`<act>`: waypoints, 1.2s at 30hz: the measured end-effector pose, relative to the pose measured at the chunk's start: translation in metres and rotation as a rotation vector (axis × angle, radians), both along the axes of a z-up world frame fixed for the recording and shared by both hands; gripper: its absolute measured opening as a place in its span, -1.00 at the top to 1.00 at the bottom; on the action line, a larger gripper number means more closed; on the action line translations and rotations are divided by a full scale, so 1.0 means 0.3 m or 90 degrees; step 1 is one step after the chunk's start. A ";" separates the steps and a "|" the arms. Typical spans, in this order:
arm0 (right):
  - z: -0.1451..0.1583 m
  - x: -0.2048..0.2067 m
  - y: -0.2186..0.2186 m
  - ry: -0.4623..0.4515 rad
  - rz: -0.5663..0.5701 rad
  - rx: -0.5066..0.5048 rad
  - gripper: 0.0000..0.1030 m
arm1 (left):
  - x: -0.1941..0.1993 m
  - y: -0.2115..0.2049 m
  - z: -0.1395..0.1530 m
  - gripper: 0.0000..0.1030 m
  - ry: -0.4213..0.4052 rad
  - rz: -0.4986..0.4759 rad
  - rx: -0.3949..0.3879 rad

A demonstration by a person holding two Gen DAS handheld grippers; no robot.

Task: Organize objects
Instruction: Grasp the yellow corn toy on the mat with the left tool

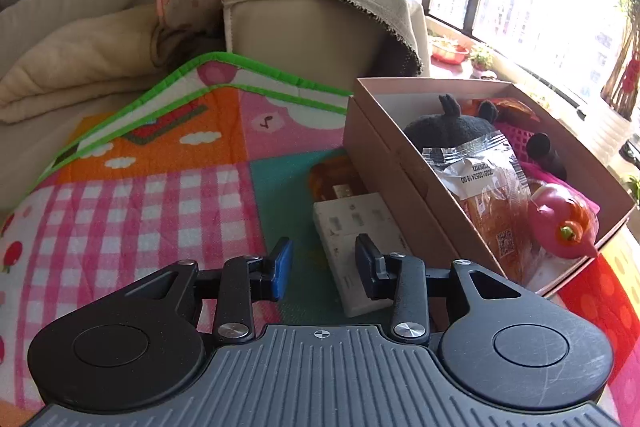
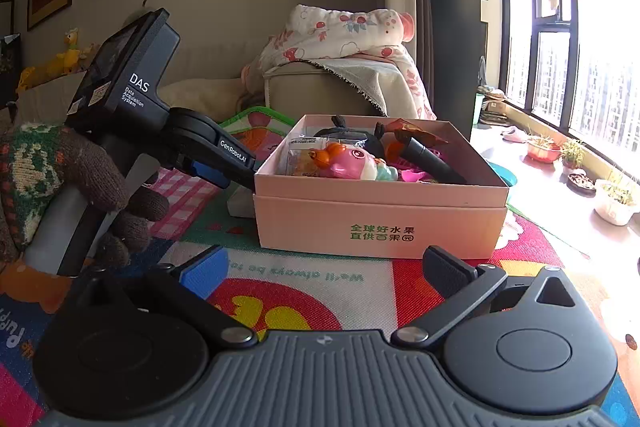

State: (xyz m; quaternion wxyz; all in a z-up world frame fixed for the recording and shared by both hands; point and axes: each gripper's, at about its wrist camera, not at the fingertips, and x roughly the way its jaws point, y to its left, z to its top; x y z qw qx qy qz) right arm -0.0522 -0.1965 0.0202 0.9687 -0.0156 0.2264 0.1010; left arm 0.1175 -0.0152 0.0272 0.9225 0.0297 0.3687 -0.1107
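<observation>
Sunlight from the big window [image 2: 592, 67] falls across a colourful play mat [image 1: 160, 195] on the floor beside a beige sofa [image 1: 304, 27]. On it stands the pink box [image 2: 380, 223], already holding toys and a wrapped bread. A white power strip [image 1: 352, 235] lies just beside the box. The left claw [image 1: 324, 269] is partly open and empty above the strip, best lowered squarely over its narrow width before closing. The right claw [image 2: 324, 269] hangs wide open, holding nothing.
</observation>
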 end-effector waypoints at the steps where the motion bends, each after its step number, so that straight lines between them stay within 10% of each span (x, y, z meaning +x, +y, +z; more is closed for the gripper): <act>1: 0.000 0.001 0.001 0.000 0.000 -0.001 -1.00 | -0.007 0.011 0.002 0.20 -0.005 -0.004 0.011; 11: -0.002 0.008 -0.007 0.007 0.003 0.006 -1.00 | -0.179 0.116 0.059 0.30 -0.031 -0.081 -0.012; 23: -0.016 0.047 0.007 0.059 0.020 -0.004 -1.00 | -0.478 0.362 0.089 0.23 -0.070 -0.272 0.240; 36: -0.046 0.090 0.061 0.119 0.019 -0.070 -1.00 | -0.325 0.399 -0.030 0.22 -0.054 -0.192 0.072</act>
